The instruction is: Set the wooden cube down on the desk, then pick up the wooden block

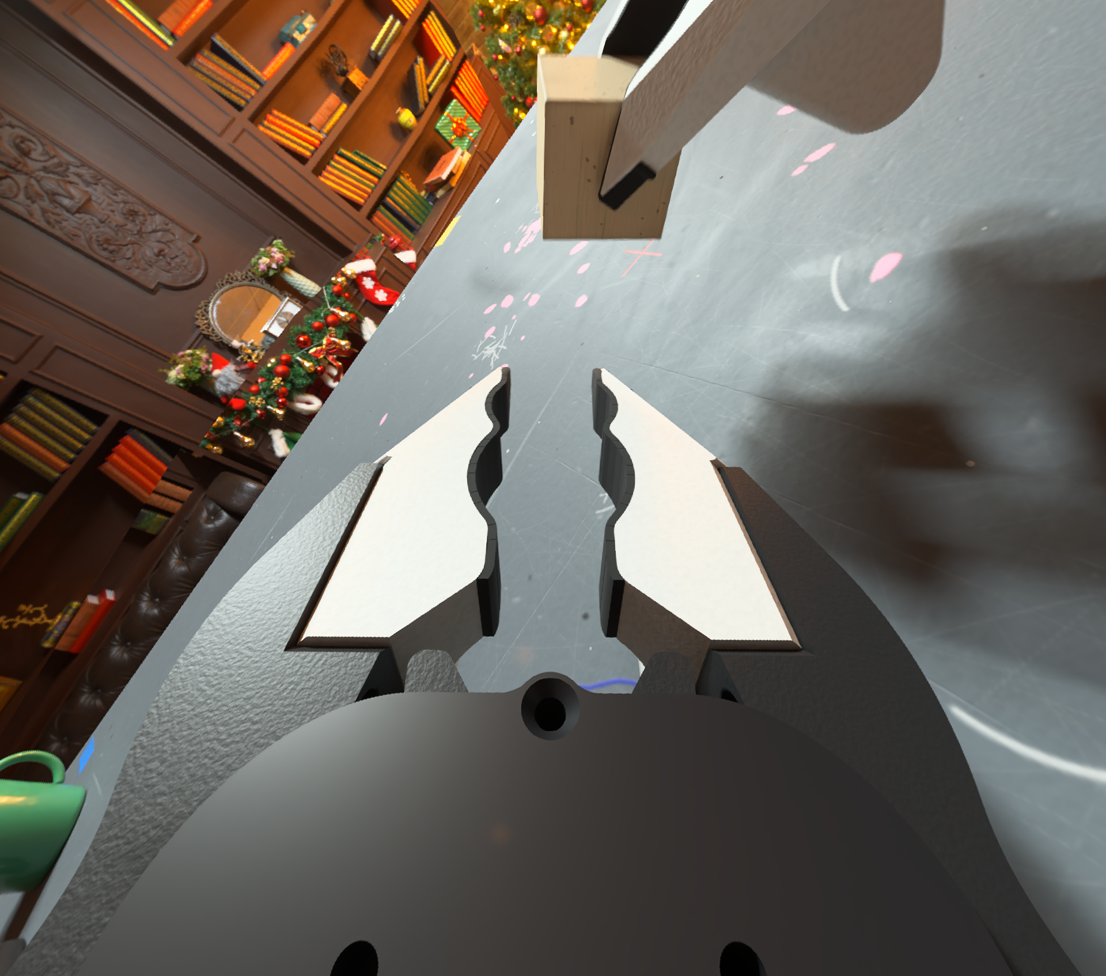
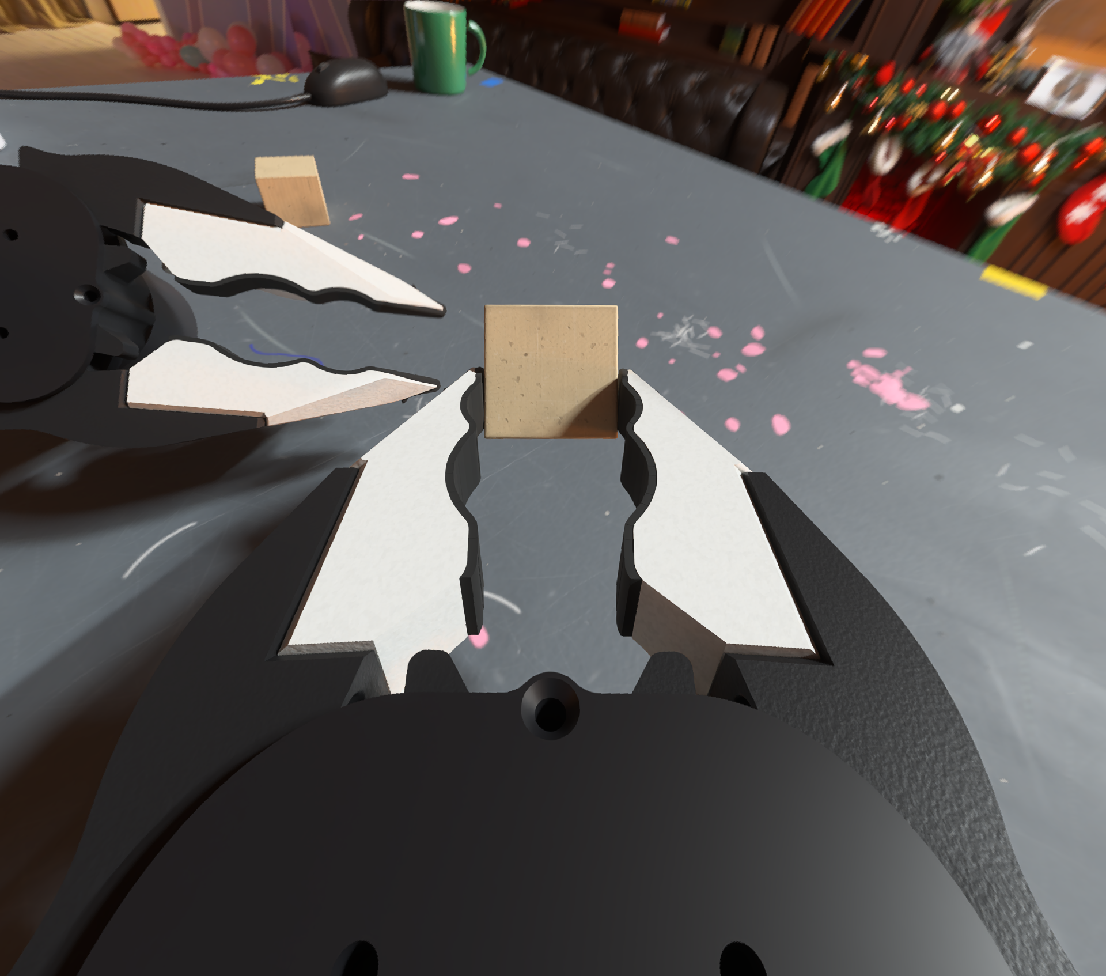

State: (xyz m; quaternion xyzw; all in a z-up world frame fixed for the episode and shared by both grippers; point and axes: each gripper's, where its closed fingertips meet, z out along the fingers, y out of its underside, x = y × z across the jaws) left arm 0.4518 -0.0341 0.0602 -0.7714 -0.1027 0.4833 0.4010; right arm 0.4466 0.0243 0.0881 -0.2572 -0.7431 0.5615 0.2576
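My right gripper (image 2: 550, 377) is shut on a pale wooden cube (image 2: 550, 348), pinching it at the fingertips, apparently just above the grey desk (image 2: 748, 528). A second wooden block (image 2: 292, 190) lies on the desk farther back to the left, partly hidden behind my left gripper (image 2: 440, 347). In the left wrist view my left gripper (image 1: 550, 378) is open and empty, low over the desk (image 1: 778, 348). Ahead of it is the held cube (image 1: 574, 157), with one right-gripper finger (image 1: 688, 97) across its side. The block is not in that view.
A green mug (image 2: 441, 46) and a dark mouse (image 2: 346, 82) with its cable sit at the desk's far side. The mug also shows at the left wrist view's lower left (image 1: 30, 821). The desk edge (image 2: 1011, 283) runs along the right, with a sofa and bookshelves beyond.
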